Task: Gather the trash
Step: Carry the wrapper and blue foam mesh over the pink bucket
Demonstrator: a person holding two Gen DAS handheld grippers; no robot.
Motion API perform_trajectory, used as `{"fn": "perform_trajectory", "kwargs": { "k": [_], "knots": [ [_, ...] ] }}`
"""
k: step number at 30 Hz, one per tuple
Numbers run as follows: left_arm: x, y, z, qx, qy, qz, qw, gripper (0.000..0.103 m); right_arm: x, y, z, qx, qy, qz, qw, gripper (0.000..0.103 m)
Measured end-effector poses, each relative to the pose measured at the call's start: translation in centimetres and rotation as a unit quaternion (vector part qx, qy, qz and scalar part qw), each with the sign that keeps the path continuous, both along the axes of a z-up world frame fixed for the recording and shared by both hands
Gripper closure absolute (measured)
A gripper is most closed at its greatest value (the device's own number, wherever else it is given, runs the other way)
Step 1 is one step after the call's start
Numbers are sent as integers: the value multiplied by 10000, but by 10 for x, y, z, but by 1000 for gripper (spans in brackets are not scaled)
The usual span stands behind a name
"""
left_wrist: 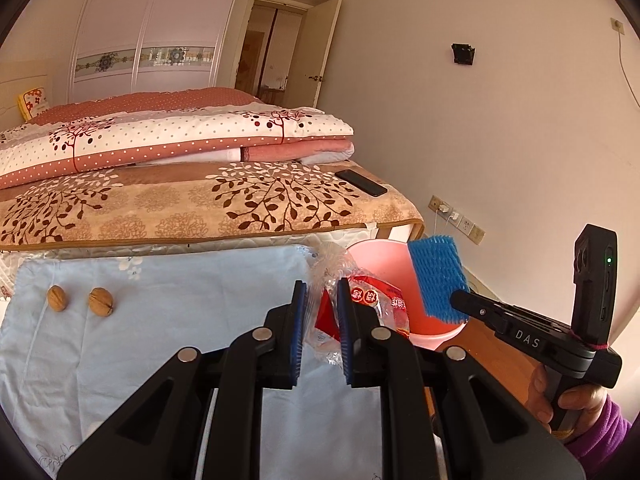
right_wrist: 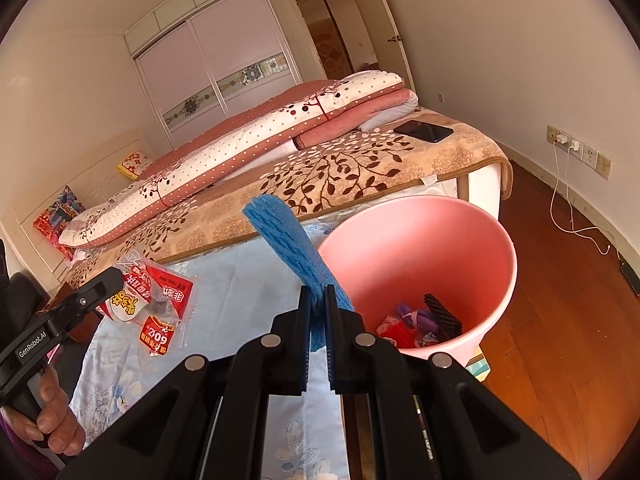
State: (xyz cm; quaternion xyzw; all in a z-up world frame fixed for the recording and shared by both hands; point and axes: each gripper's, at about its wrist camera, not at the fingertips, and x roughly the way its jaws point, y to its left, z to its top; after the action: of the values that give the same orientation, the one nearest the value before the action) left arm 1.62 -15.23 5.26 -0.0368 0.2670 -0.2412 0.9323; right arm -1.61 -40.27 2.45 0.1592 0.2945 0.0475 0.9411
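Nearest in the left wrist view, the left gripper [left_wrist: 322, 308] has its jaws drawn in on a crinkled clear plastic wrapper [left_wrist: 360, 304] with red and white print; the wrapper is pinched between the blue pads and hangs partly over the near rim of the pink bin [left_wrist: 440, 332]. In the right wrist view the right gripper [right_wrist: 319, 320] is clamped almost fully together on a piece of blue foam netting [right_wrist: 296, 252], which sticks up and leans to the left from the jaws, just beside the bin's left rim. A hand [left_wrist: 568, 400] in a purple sleeve holds the right gripper's handle.

Both grippers are above a light blue floral cloth [left_wrist: 180, 320] spread over the bench. On that cloth, off to the left, two walnuts [left_wrist: 80, 300] lie side by side, well apart from the grippers. The pink bin stands at the cloth's right edge, and inside it lie some scraps: something red, something purple and a dark ridged piece [right_wrist: 442, 312].

Beyond the cloth is a bed with a tan leaf-patterned blanket [left_wrist: 200, 204], a folded red and white quilt [left_wrist: 180, 140] on top, and a black phone [left_wrist: 361, 182] near the bed's right corner. Farther off is a wardrobe [left_wrist: 152, 32] with sliding doors.
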Motion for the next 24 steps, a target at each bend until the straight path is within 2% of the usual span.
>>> {"fn": "perform_trajectory", "kwargs": {
  "k": [12, 24],
  "knots": [
    [13, -41, 1, 53, -48, -285, 9996, 88, 3, -22, -2, 108, -11, -226, 9997, 97],
    [30, -69, -7, 127, 10, -301, 9995, 88, 3, -38, -6, 87, 13, -380, 9992, 97]
  ]
}}
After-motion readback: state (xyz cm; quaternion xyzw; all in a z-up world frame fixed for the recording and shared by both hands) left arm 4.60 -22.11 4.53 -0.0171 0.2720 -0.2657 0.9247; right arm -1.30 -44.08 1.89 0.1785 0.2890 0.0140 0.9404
